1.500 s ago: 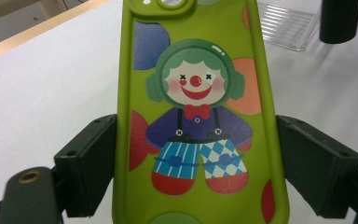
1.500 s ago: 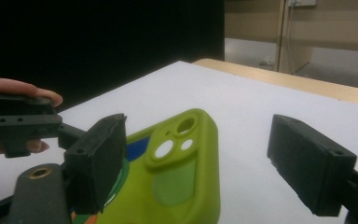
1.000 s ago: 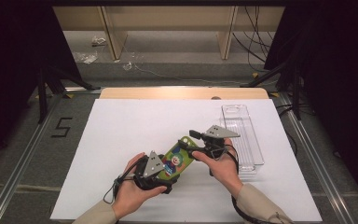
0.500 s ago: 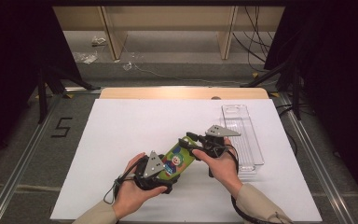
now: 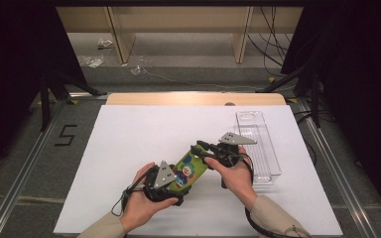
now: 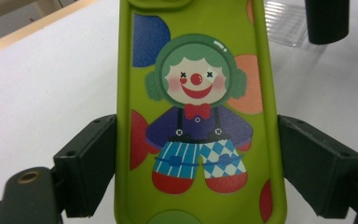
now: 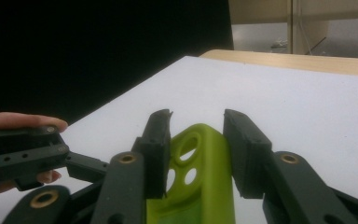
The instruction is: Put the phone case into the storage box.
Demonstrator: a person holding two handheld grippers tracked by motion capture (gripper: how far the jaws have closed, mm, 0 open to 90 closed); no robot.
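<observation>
A lime-green phone case with a clown picture is held just above the white table, between both hands. My left gripper is shut across the width of its near end; in the left gripper view both jaws press the sides of the case beside the clown's legs. My right gripper is at the far end. In the right gripper view its jaws close on the case next to the camera cut-outs.
A clear plastic tray lies on the table just right of the right hand, also seen as the tray in the left gripper view. A wooden strip runs along the table's far edge. Dark drapes flank both sides.
The right gripper has shifted slightly to the right and away at the case's far end. The left gripper and the case have hardly moved.
</observation>
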